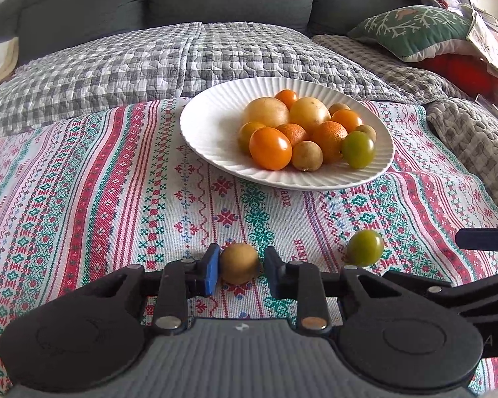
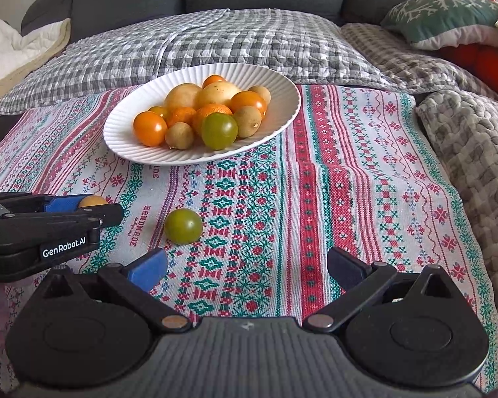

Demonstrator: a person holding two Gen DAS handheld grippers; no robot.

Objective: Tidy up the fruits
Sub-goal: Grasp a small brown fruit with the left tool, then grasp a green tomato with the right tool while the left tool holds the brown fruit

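A small tan round fruit lies on the patterned cloth between the blue pads of my left gripper; the left pad touches it, the right pad stands a small gap off. The same fruit peeks out in the right wrist view, beside the left gripper. A green tomato lies loose on the cloth to its right. My right gripper is wide open and empty, just short of the green tomato. A white ribbed plate holds several orange, yellow, tan and green fruits.
The patterned red-green cloth covers the work surface. A grey checked quilt and a dark sofa back lie behind it. A green cushion sits at the far right.
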